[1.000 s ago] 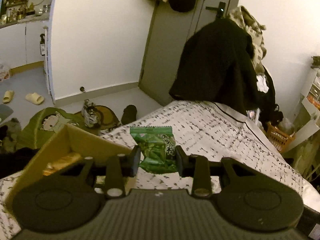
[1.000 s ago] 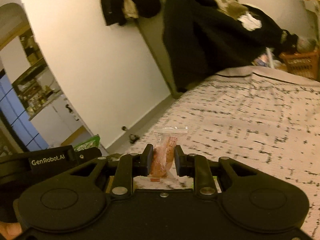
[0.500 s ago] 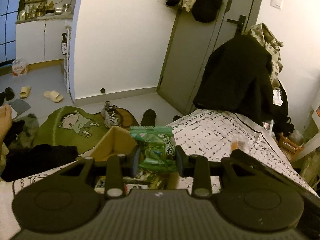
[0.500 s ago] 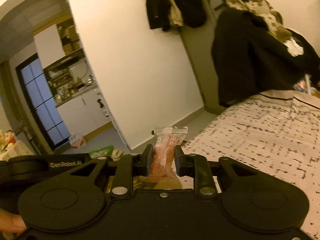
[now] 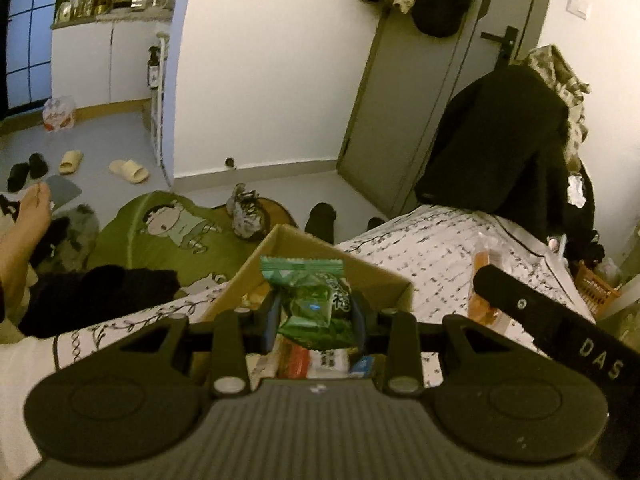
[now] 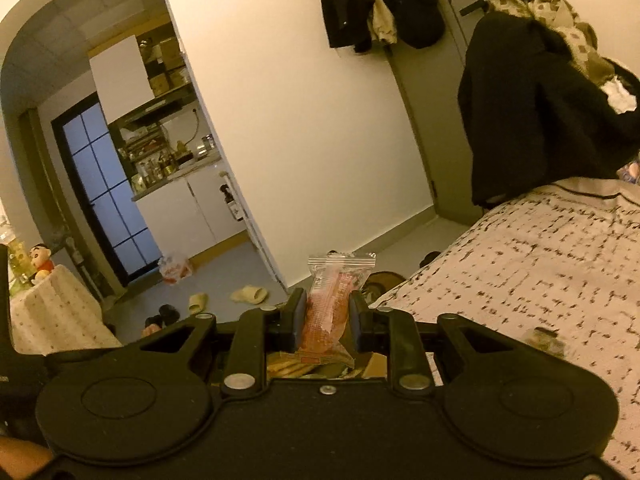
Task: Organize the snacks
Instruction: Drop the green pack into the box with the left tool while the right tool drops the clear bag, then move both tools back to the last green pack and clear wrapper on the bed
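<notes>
— Green packet (image 5: 315,304) pinched upright between the left gripper (image 5: 316,316) fingers, crimped top edge poking above the pads. Held right over the open cardboard box (image 5: 384,280)

— Box sitting where?

— On the patterned bedspread (image 5: 440,248), near its edge. Holds other wrapped snacks (image 5: 316,358) already, glimpsed just under the packet

— And the right gripper (image 6: 325,320)?

— Clenched on a clear sachet (image 6: 330,308) with something orange-red inside, held upright too, sealed strip on top. Below it, brownish wrappers and what looks like a box edge, though mostly hidden by the gripper body, so hard to say for sure

— Seen from the left side as well?

— Yes: black bar of the right tool at the right of the left view, orange sachet just behind it, beside the box and over the bedspread

— Anything else around?

— Green cartoon mat (image 5: 168,228) on the floor beyond the box, pale slippers (image 5: 128,170) farther off, dark coat (image 5: 496,140) hung at the bed's far end
</notes>
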Demonstrator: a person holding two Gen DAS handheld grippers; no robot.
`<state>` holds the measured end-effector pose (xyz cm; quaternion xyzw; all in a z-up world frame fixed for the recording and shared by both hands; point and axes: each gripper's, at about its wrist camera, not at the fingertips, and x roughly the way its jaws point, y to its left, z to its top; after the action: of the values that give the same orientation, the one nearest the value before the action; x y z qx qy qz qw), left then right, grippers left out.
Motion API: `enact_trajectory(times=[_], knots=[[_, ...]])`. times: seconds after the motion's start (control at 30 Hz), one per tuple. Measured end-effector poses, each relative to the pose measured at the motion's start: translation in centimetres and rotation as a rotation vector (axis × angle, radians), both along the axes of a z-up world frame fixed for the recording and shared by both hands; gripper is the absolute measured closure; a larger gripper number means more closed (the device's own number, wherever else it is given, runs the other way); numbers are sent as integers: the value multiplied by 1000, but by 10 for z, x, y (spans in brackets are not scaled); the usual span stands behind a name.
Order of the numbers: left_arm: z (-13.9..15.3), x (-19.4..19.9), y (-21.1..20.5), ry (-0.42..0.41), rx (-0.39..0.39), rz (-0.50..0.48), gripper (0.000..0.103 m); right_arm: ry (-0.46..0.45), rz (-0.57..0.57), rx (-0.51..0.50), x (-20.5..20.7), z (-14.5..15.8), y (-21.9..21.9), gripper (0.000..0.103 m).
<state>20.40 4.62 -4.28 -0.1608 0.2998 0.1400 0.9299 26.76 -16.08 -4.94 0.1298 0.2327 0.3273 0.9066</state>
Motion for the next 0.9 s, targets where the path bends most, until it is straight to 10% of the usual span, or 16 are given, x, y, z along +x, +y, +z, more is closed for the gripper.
enact_trajectory(times=[0.73,0.9], knots=[[13,-19,38,-20,40,145,38,33,168,-33,-9,-15,49,77],[14,-17,41,-23,31,139,24,45,151,-23,-5,-14,34,43]])
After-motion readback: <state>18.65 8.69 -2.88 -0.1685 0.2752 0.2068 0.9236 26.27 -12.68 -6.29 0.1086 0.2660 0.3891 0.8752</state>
